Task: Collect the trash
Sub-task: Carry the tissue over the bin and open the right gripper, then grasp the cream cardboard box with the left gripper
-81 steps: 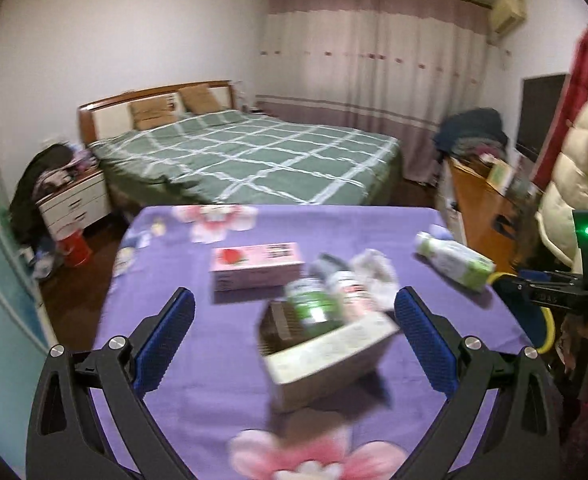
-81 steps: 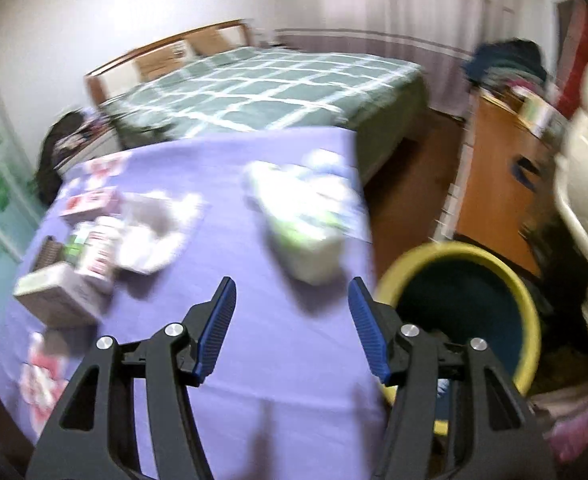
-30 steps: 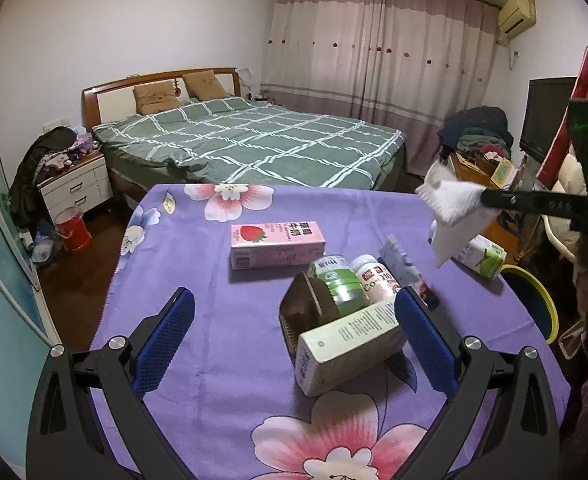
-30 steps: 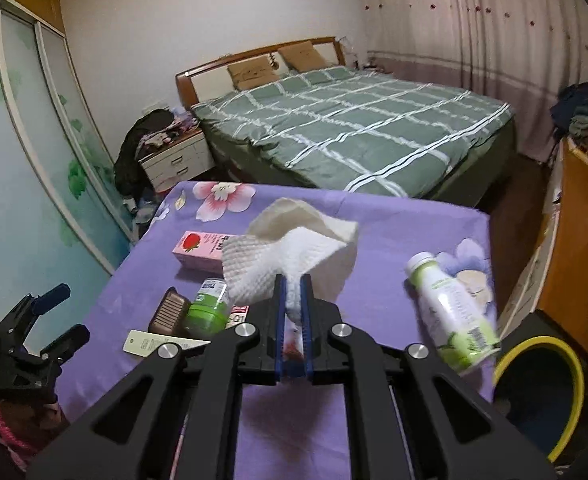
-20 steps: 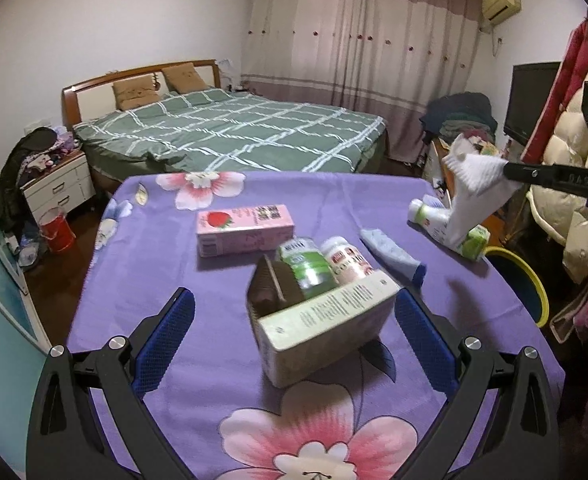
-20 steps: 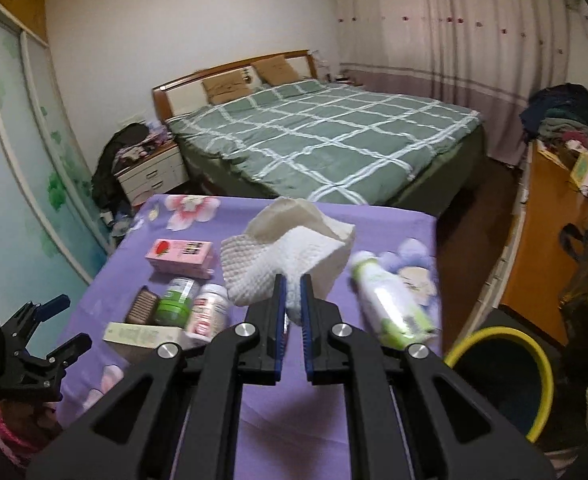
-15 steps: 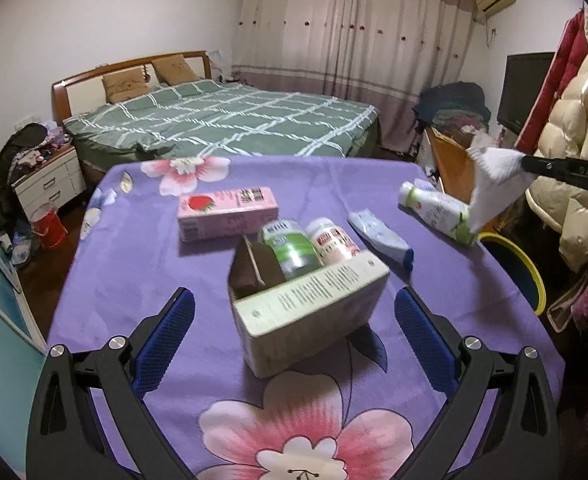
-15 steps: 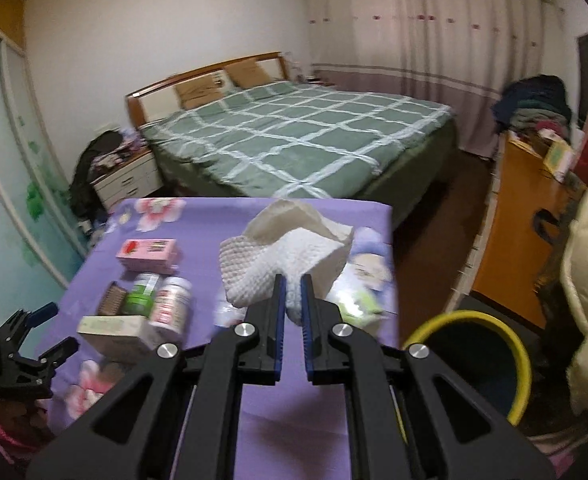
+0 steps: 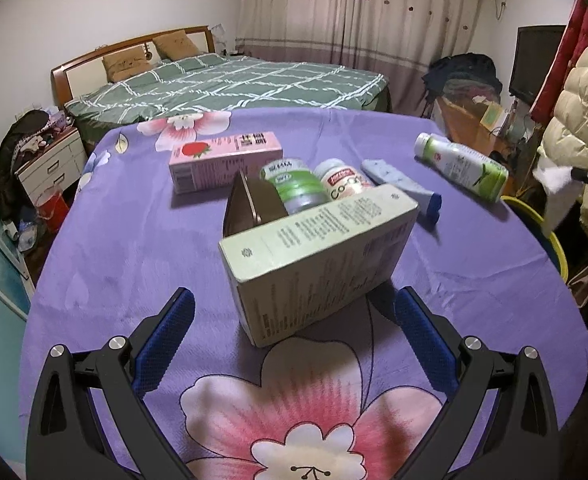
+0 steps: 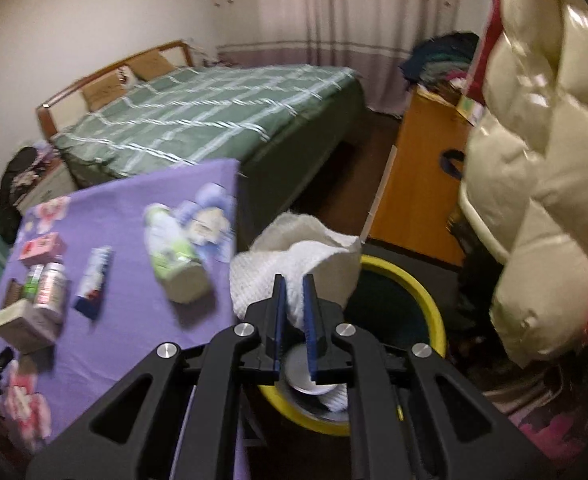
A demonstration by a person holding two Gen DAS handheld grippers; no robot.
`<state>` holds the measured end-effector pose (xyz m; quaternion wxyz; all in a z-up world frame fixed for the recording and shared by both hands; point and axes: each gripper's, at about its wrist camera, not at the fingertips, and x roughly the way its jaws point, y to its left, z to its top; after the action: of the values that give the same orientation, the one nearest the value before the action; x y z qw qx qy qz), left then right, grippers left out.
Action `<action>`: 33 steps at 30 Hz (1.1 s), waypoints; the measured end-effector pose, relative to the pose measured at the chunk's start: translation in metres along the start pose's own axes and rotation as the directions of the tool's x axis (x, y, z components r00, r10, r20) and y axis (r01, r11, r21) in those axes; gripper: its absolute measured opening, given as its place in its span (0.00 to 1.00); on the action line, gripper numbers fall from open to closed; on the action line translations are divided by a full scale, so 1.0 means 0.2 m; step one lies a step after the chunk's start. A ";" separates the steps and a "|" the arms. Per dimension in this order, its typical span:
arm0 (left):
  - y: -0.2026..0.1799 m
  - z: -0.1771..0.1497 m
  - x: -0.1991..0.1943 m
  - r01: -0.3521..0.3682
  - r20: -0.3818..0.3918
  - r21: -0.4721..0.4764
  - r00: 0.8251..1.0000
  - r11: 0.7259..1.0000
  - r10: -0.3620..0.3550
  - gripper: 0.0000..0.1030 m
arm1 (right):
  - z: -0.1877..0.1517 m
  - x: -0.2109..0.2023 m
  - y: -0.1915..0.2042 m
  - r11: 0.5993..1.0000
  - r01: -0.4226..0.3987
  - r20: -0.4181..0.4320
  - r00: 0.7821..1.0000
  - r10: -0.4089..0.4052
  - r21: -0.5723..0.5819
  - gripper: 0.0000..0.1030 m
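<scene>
My right gripper [image 10: 294,292] is shut on a crumpled white paper towel [image 10: 294,252] and holds it over the yellow-rimmed bin [image 10: 406,280] beside the table. The same paper towel [image 9: 554,178] shows at the right edge of the left wrist view. My left gripper [image 9: 291,330] stands open just short of a pale green carton box [image 9: 318,252] lying on the purple flowered tablecloth [image 9: 133,248]. Behind the box lie a brown wallet-like case [image 9: 249,204], a green-labelled jar [image 9: 296,186], a white pill bottle [image 9: 342,182], a blue tube [image 9: 402,188], a pink strawberry milk carton [image 9: 225,160] and a green-and-white drink bottle [image 9: 460,166].
A green checked bed [image 9: 229,80] stands beyond the table, with a white nightstand [image 9: 49,160] at the left. An orange wooden cabinet [image 10: 418,184] and a cream puffer jacket [image 10: 542,160] crowd the right side by the bin. Something white lies in the bin.
My right gripper has swung right with the paper towel, from above the table to over the bin. My left gripper has come lower and closer to the green box.
</scene>
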<state>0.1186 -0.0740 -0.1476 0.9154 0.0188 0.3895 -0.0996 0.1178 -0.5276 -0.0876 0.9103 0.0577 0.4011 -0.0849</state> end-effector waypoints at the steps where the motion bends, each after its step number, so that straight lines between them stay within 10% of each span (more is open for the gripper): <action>1: 0.00 0.00 0.01 0.004 -0.005 0.002 1.000 1.000 -0.004 0.95 | -0.01 0.02 -0.02 1.000 0.011 -0.009 1.000 -0.011 0.006 0.10; 23: -0.15 -0.01 0.09 -0.023 -0.039 0.081 0.999 0.996 0.026 0.95 | -0.11 0.23 -0.19 0.997 0.036 -0.069 0.997 -0.032 0.068 0.23; 33: -0.39 -0.02 0.11 0.114 -0.097 0.145 0.990 0.983 -0.101 0.95 | -0.12 0.22 -0.22 0.997 0.016 -0.060 0.998 -0.012 0.078 0.24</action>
<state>0.1144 -0.1536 -0.1630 0.8865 0.0712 0.4216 -0.1770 0.1203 -0.5703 -0.1385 0.8943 0.0930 0.4250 -0.1052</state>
